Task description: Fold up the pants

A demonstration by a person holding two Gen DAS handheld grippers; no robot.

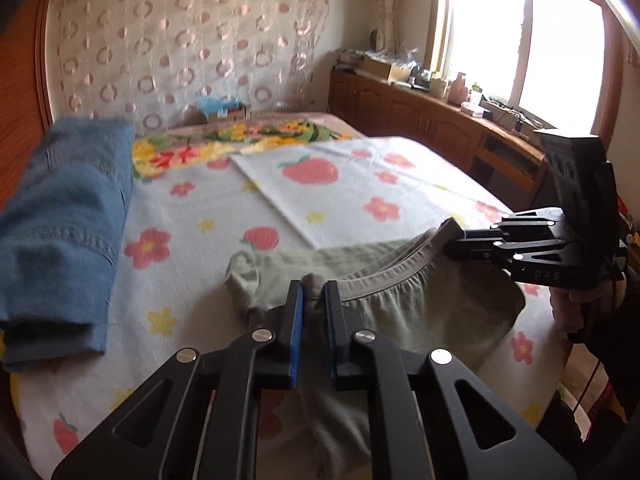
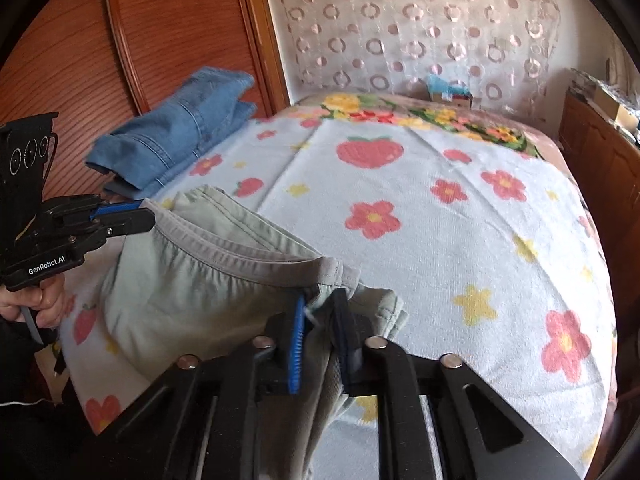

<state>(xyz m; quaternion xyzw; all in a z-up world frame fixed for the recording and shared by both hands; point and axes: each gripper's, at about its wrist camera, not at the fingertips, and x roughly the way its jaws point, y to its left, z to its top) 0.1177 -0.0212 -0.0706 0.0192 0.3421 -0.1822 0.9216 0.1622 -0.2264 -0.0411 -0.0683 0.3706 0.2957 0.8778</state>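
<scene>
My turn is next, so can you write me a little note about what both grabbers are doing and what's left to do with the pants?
Left gripper: shut on the waistband of the green pants, at one end.
Right gripper: shut on the waistband's other end.
The pants hang between the two, at the near edge of the bed's flowery blanket.
Folded jeans lie at the far left.
Done: both waistband ends gripped.
Left: lay the pants flat on the blanket and fold them; no fold shows yet.

Bed (image 2: pixel 440 208): green pants (image 2: pixel 192 280), folded jeans (image 2: pixel 176 136).
</scene>
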